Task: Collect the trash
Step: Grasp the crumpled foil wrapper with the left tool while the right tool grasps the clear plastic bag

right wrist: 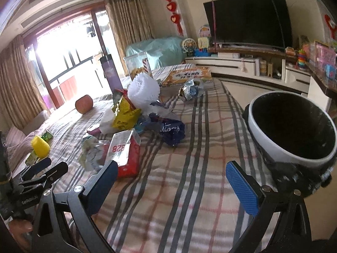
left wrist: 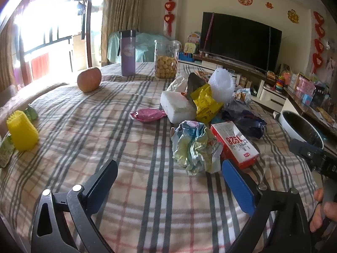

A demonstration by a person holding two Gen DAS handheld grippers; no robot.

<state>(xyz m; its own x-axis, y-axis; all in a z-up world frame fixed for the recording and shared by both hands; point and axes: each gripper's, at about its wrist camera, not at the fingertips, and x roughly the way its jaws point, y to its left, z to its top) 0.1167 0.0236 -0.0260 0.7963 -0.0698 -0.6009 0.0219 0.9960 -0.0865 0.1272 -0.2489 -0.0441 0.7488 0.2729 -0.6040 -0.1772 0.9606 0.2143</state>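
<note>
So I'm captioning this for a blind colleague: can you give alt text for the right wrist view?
The open right tool hovers over a plaid tablecloth, holding nothing, with a black-lined trash bin at its right. A litter pile lies ahead on the left: red carton, crumpled paper, yellow packet, blue wrapper.

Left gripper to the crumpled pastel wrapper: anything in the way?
Nothing visible. The open left gripper faces the crumpled pastel paper wrapper across bare plaid tablecloth; the red-and-white carton lies against the wrapper's right side.

Left black two-finger gripper [left wrist: 170,181] gapes wide, empty; right black two-finger gripper [right wrist: 172,183] likewise, at its three o'clock.
</note>
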